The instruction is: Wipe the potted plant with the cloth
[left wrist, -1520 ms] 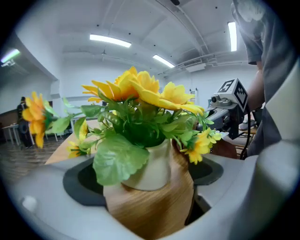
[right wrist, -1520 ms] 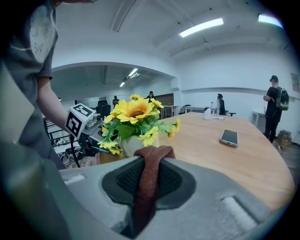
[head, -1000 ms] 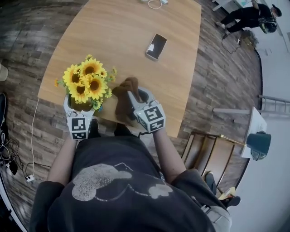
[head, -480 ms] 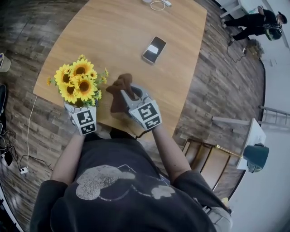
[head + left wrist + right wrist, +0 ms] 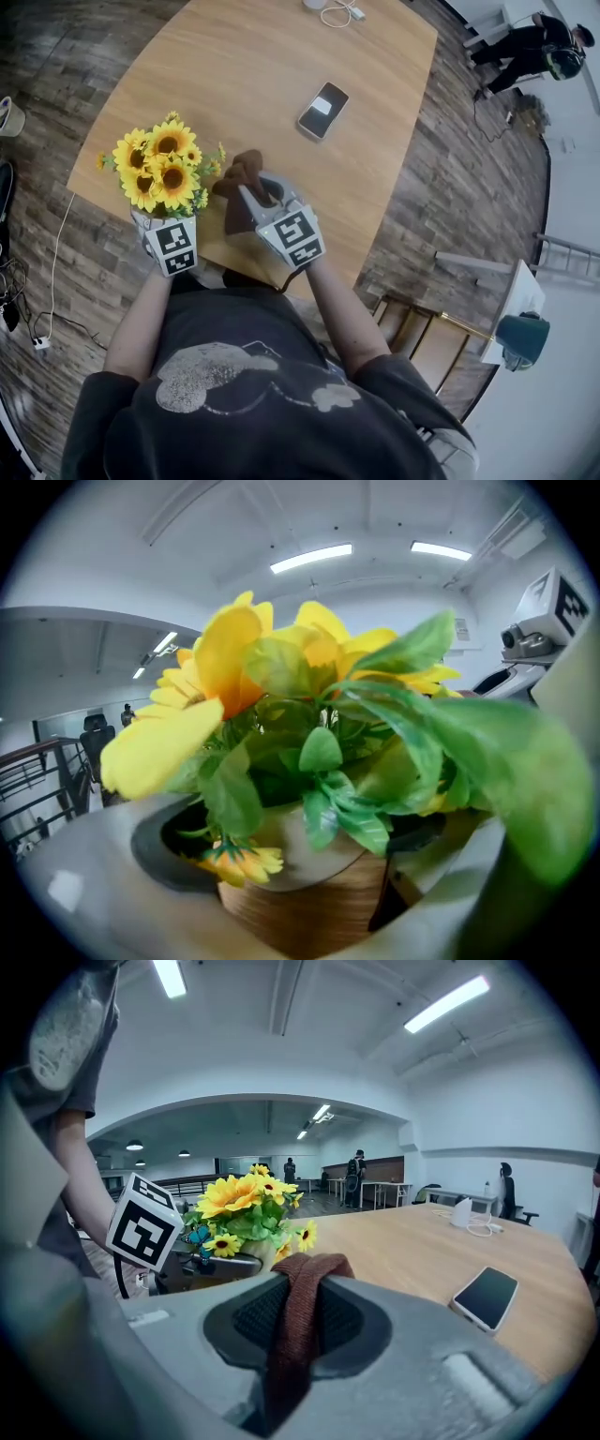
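Seen from above, I stand at the near edge of a wooden table [image 5: 281, 84] with a claw in each hand.

My left claw [image 5: 157, 225] has the potted plant [image 5: 161, 173] between its jaws. The jaws stand wide and have just been closing in. The wood-grain pot [image 5: 309, 902] fills the gap between them, and the pads look to be pressed against its two sides. The yellow sunflowers [image 5: 225, 658] and green leaves rise directly above and ahead of this claw.

My right claw [image 5: 262, 199] is clamped on the brown cloth [image 5: 298, 1316]. A fold of it is pinched between the pads and bunches up past the fingertips. From this claw the plant stands just ahead and to the left, near but not touching the cloth. A phone [image 5: 322, 109] lies well beyond the claw, to the right.

I judge this to be the approach step: the plant is steadied, the cloth is gripped, and wiping has not yet begun.

The next move calls for swinging my right claw leftward until the bunched cloth meets the leaves or the pot rim. Then it should stroke lightly while my left claw holds the pot firm, so that the tall, top-heavy flowers do not tip.
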`<state>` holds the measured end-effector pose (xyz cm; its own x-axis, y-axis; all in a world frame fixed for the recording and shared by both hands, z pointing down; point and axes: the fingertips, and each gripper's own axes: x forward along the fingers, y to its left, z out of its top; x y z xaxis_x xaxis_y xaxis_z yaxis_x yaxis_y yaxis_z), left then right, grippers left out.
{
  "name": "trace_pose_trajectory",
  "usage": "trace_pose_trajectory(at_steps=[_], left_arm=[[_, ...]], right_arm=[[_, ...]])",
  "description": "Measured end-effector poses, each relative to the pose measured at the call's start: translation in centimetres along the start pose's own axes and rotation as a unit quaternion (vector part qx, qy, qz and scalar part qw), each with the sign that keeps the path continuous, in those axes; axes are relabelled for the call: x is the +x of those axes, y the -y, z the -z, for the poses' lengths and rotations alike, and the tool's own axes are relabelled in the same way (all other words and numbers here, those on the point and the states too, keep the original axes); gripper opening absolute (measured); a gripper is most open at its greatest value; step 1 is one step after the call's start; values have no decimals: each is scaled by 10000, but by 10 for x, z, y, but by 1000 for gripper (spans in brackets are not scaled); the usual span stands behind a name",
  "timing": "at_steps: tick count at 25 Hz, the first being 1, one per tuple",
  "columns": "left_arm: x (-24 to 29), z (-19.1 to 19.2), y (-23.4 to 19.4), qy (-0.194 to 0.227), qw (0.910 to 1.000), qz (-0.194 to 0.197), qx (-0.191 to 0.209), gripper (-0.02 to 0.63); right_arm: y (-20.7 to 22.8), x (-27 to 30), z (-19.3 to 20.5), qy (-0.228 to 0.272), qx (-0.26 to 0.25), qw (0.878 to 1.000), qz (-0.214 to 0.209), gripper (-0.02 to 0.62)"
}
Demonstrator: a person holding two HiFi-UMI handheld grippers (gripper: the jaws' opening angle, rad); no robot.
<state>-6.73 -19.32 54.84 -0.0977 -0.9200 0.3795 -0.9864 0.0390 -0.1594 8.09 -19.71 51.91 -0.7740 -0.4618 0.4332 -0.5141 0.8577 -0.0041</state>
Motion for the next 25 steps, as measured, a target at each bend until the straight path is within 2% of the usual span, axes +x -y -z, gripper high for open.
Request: trace_pose_trajectory(at_steps=[4,8,15,20,25], left_arm=[[-1,0,0,72,9997,246,57,548],[-4,-1,0,200,9963,804,250,545],[-17,4,-1,430,9797,1839,672,545],[-21,7,-2,453,9685,2294,853,543],[-24,9,-4,507,9568,2681,1000,543]], right_arm=[[3,5,-5,2,-56,10000,23,46],[12,16,-14,85,-108,9997,201,46],[-4,52,-27,92,-202,9997,-36,46],[-25,80,-43,133,-329,9988,-322,46],[-34,105,-50,165,-295,9987,-394,46]])
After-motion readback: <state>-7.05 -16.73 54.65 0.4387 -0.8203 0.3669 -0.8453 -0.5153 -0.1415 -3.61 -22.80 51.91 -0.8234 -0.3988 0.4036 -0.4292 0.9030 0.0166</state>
